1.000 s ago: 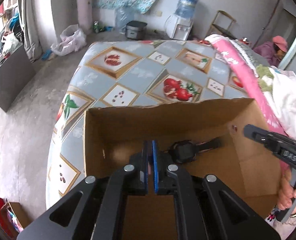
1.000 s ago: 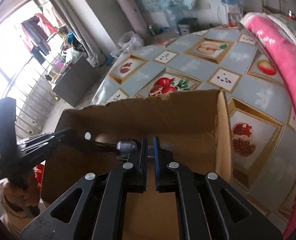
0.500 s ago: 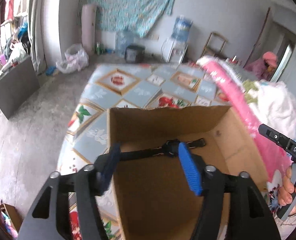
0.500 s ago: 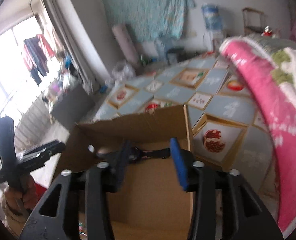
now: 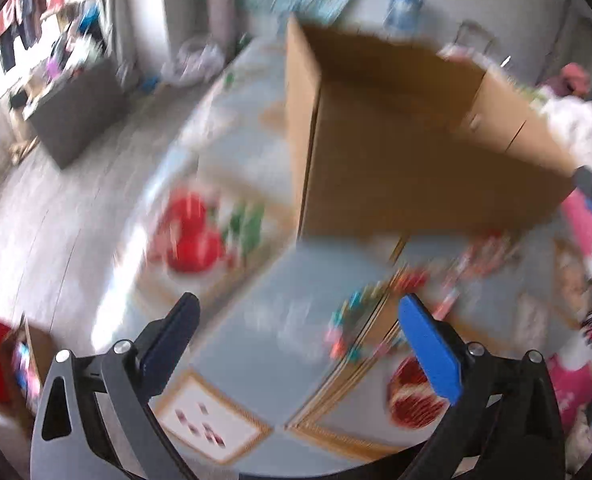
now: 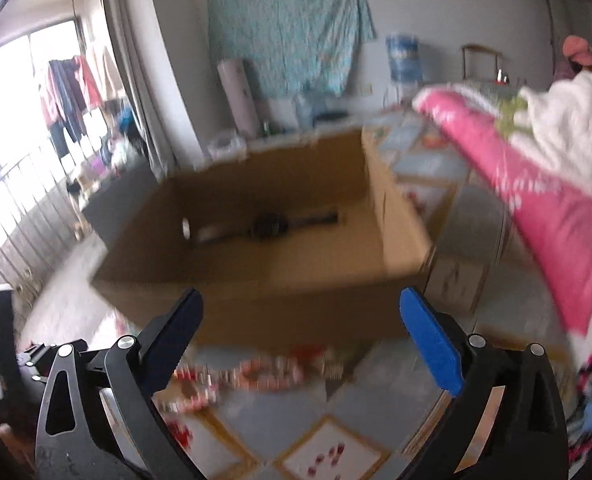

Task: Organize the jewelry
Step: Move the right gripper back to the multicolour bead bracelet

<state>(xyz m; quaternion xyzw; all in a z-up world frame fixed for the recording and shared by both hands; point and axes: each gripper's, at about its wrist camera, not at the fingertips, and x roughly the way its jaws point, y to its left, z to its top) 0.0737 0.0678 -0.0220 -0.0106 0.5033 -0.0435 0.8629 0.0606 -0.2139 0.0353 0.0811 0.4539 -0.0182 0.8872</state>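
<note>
- Left gripper (image 5: 296, 320): jaws opening, already wide, nothing between the blue pads. It hangs over the table (image 5: 296, 280), which wears a grey-blue cloth with fruit panels.
- Right gripper (image 6: 298, 318): jaws opening too, wide, nothing gripped. It points over the near wall of the cardboard box (image 6: 304, 304).
- Both views are heavily motion-blurred, so small detail is unreliable.
- Box is open-topped and stands on the table, back from the near edge. From the left wrist view only its outer walls show (image 5: 416, 168).
- Black wristwatch (image 6: 270, 225) lies flat on the box floor by the far wall, strap stretched sideways. A pale roundish piece (image 6: 205, 233) sits at its left end; too blurred to tell what it is.
- Red-and-white beaded strand (image 6: 248, 374) lies on the cloth just outside the box's near wall, toward the near edge of the table. Bracelet or necklace, cannot tell.
- In the left wrist view, multicoloured bead blurs (image 5: 352, 320) lie on the cloth near the box's front corner.
- Pink blanket (image 6: 556, 216) and white cloth are heaped along the table's right side.
</note>
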